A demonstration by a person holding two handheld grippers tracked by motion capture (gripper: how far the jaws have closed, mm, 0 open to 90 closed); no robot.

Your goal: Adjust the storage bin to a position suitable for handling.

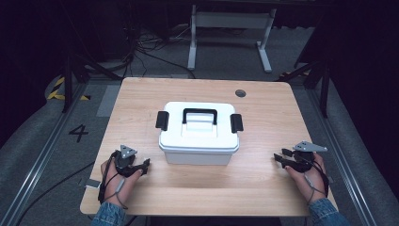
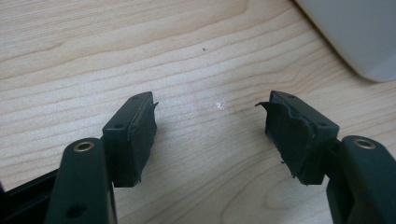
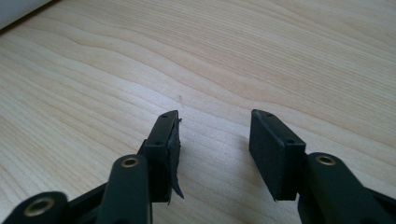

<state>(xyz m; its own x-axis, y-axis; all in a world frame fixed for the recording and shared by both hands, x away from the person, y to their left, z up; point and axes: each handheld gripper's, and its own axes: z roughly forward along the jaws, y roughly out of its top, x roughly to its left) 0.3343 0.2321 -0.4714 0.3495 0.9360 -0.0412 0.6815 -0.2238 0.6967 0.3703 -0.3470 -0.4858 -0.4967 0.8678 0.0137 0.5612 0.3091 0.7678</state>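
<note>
Both grippers rest on the bench, fingers spread wide and empty, flanking a closed white box.

The white box (image 1: 199,133) sits at the centre of the wooden bench (image 1: 263,183), lid on, its black carry handle (image 1: 200,116) lying flat and a black latch (image 1: 162,120) at 9 o'clock matched by the other latch (image 1: 236,123) at 3 o'clock. The left gripper (image 1: 145,165) lies near 8 o'clock of the box, the right gripper (image 1: 277,158) near 4 o'clock — each close by but apart from it, with only bare wood between the fingers (image 2: 135,135). The likely risk: the latches are small and stand against the box wall, so an off-centre approach could slip off one or shove the light box across the bench — especially if only one side is worked while the other is unsteadied.
</note>
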